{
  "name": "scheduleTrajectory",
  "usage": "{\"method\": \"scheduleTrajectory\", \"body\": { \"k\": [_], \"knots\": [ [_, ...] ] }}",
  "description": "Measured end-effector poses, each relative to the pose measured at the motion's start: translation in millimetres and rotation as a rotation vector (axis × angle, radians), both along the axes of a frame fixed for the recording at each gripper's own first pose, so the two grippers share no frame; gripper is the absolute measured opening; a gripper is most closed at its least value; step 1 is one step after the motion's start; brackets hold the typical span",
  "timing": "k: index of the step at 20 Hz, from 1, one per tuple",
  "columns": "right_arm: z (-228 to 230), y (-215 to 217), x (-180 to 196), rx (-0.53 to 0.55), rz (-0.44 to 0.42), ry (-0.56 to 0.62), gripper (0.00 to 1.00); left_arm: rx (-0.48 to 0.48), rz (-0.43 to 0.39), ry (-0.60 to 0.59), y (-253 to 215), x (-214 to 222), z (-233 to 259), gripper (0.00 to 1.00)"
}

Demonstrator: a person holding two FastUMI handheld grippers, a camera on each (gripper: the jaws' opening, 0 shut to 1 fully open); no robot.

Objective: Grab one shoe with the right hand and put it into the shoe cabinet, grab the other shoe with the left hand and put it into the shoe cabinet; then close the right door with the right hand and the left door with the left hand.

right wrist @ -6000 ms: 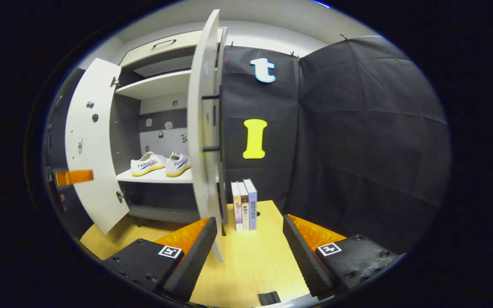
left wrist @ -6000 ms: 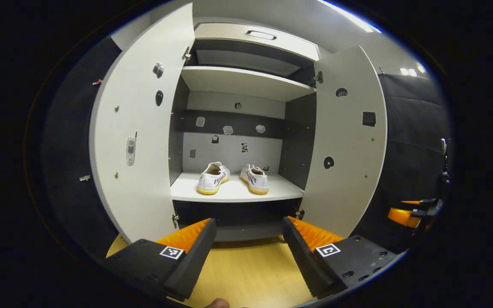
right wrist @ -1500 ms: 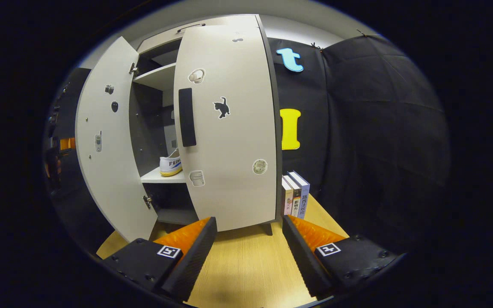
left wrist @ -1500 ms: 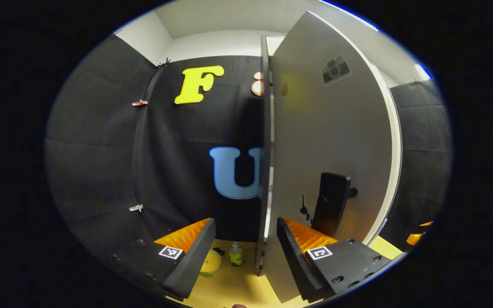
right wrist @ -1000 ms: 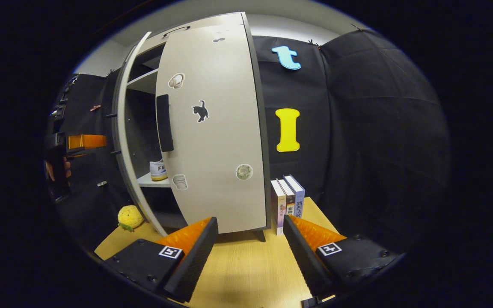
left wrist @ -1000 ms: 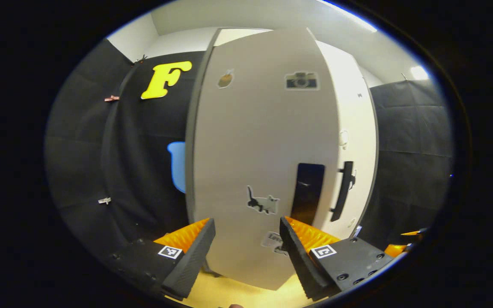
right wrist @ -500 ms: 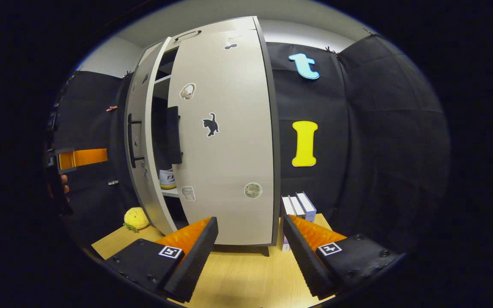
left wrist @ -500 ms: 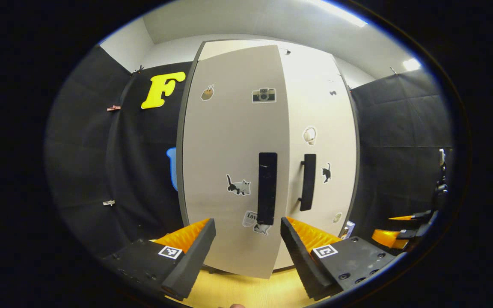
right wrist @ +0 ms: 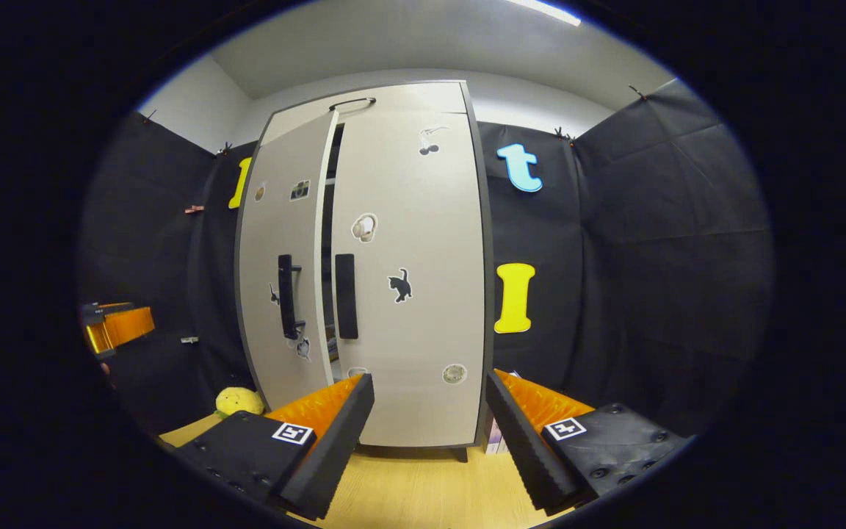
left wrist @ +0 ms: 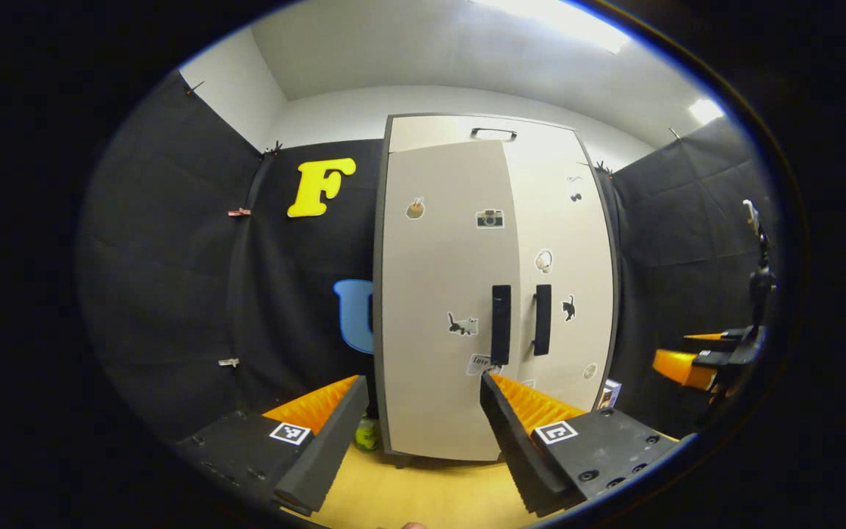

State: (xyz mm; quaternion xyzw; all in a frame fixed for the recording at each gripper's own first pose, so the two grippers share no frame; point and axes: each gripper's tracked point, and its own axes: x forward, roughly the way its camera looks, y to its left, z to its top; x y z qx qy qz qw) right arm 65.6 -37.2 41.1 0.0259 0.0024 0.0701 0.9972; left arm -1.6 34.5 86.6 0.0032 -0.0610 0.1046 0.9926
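The shoe cabinet has both pale doors swung to, so the shoes inside are hidden. In the right gripper view the right door [right wrist: 408,279] lies flat against the cabinet. The left door [right wrist: 283,294] stands a narrow crack ajar beside it. In the left gripper view the left door [left wrist: 445,294] and right door [left wrist: 570,294] meet at their two dark handles. My left gripper [left wrist: 423,433] is open and empty, a short way in front of the left door. My right gripper [right wrist: 427,433] is open and empty, facing the right door. Each touches nothing.
A yellow plush toy [right wrist: 239,400] lies on the wooden table [right wrist: 408,485] left of the cabinet, with a green bottle [left wrist: 366,435] near it. Books [left wrist: 609,393] stand right of the cabinet. The other gripper shows at the edges: right gripper [left wrist: 687,353], left gripper [right wrist: 114,323].
The left door has swung almost fully to, joining the right door. Both grippers have drawn back from the cabinet, which now looks smaller and farther off.
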Motion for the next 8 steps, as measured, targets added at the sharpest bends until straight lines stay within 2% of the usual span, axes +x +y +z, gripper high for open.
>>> {"method": "scheduleTrajectory", "body": {
  "k": [2, 5, 8],
  "knots": [
    [-8, -1, -25, 0.023, -0.031, 0.005, 0.98, -0.02, -0.023, 0.025, -4, -12, -20, 0.95],
    [-31, -11, -59, 0.004, -0.081, 0.042, 0.98, -0.058, -0.06, 0.078, -8, -30, -51, 0.95],
    [-44, -18, -78, -0.007, -0.107, 0.065, 0.98, -0.069, -0.072, 0.122, -11, -43, -73, 0.95]
  ]
}}
